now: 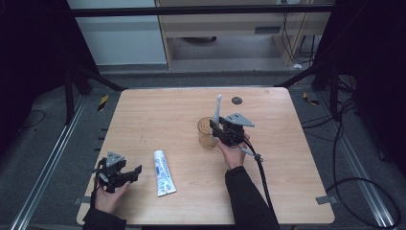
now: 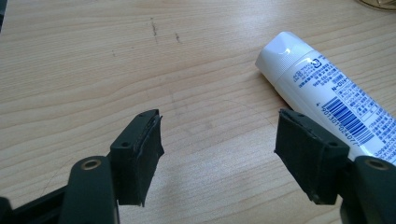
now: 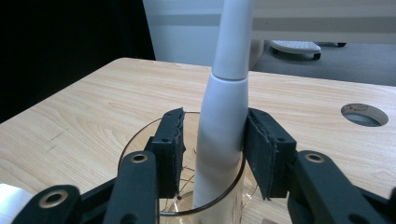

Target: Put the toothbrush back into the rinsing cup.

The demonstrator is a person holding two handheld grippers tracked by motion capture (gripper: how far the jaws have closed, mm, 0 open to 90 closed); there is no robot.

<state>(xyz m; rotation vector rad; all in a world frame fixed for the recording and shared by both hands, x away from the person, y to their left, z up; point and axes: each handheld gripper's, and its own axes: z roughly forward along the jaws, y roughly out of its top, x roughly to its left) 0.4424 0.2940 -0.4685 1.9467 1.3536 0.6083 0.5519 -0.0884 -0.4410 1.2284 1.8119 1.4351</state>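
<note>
So the right claw [image 3: 212,149] is sitting right over the clear amber plastic cup [image 1: 207,134], with the white electric toothbrush [image 3: 223,121] standing upright in the cup, right between its pads. There's a visible gap on the left pad's side, and the right pad looks like it's just touching the handle, so it's let go rather than squeezing. The brush head sticks up well above the claw. Over on the other side of the light wooden counter [image 1: 143,115], the left claw [image 2: 217,154] is spread wide open with nothing in it, resting low over the bare wood. The white toothpaste tube [image 2: 327,98] lies flat just beside its right-hand pad, cap pointing away from it.
</note>
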